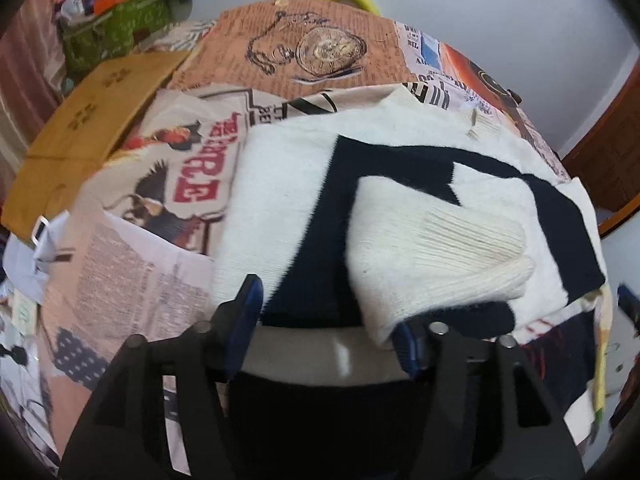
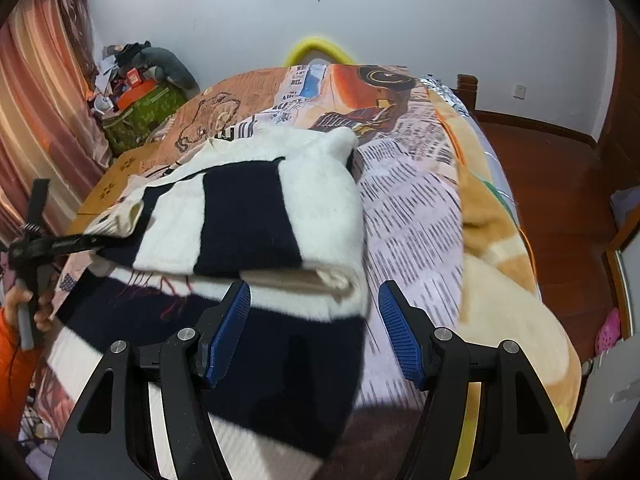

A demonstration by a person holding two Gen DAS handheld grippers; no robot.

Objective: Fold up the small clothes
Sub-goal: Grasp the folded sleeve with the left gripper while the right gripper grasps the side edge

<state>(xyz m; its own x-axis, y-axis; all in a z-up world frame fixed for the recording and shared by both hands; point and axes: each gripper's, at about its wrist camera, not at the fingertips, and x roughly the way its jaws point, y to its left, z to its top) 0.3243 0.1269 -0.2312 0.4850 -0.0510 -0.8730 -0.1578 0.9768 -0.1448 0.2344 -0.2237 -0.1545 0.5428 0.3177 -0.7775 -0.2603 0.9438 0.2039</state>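
Note:
A small white and navy striped knit sweater (image 1: 304, 184) lies partly folded on the bed, its white ribbed sleeve cuff (image 1: 444, 248) folded over the body. My left gripper (image 1: 328, 316) is open at the sweater's near edge, its jaws wide apart with cloth lying over the right pad. In the right wrist view the sweater (image 2: 256, 216) shows as a folded stack over its lower part. My right gripper (image 2: 314, 320) is open just in front of the folded edge, holding nothing. The left gripper (image 2: 60, 244) shows at the sweater's far left side.
The bed carries a newspaper-print cover (image 1: 304, 52) and a beige blanket (image 2: 496, 240) on the right. A cardboard box (image 1: 92, 120) lies at the left. A green bin (image 2: 140, 116) of clutter stands by the curtain. Wooden floor (image 2: 556, 184) lies to the right.

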